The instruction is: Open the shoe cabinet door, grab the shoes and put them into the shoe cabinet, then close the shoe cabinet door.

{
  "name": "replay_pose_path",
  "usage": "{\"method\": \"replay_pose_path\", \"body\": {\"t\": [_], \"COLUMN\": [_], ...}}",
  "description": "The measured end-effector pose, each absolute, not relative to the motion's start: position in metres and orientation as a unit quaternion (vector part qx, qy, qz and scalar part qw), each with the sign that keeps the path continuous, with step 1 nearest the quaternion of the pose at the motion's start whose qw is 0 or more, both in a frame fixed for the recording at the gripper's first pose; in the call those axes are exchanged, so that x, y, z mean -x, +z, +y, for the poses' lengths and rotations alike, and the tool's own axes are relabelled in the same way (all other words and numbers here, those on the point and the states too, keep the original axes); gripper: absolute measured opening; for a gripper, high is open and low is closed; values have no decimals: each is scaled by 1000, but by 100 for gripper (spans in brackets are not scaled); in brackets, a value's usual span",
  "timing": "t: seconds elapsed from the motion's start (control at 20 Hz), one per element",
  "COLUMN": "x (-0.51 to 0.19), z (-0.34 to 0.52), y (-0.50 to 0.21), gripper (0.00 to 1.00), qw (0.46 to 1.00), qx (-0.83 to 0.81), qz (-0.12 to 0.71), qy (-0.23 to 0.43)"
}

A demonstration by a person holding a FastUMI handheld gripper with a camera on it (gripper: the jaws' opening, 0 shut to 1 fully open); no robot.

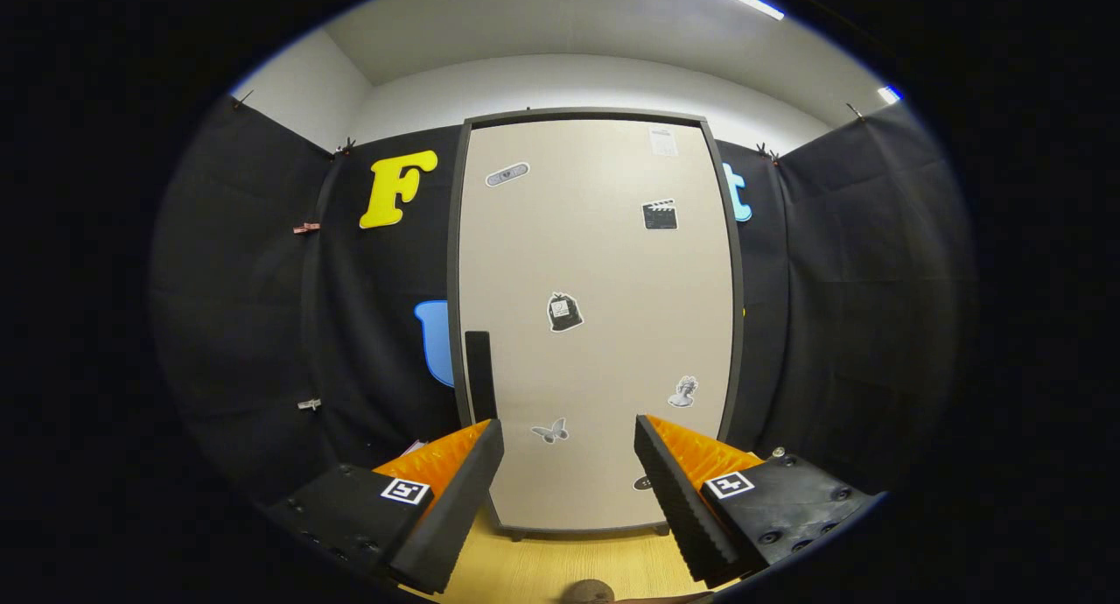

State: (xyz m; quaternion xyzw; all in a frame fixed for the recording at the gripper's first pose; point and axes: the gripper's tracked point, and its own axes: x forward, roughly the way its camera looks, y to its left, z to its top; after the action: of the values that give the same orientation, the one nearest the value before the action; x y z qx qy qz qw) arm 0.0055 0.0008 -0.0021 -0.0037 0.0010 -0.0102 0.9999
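The shoe cabinet point(595, 324) is standing upright beyond the fingers, its tall door point(604, 271) closed and facing them — long axis vertical. A dark handle point(480, 375) is running down the door's left edge, just above the left finger. Small stickers point(564, 312) are dotting the door; no writing is legible. The gripper point(569, 490) is hovering with fingers spread, gripping nothing, over a wooden floor point(560, 569).

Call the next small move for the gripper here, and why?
Probably ease forward toward the dark handle on the cabinet door. The door looks shut, and the gripper is open, holding nothing, short of the handle.
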Motion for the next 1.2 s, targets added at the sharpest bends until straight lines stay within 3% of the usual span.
{"method": "replay_pose_path", "body": {"t": [0.45, 1.2], "x": [-36, -160], "z": [36, 80], "y": [-8, -35], "gripper": [98, 98], "qw": [1000, 1000], "qx": [-8, -5], "qz": [10, 24], "qy": [5, 1]}}
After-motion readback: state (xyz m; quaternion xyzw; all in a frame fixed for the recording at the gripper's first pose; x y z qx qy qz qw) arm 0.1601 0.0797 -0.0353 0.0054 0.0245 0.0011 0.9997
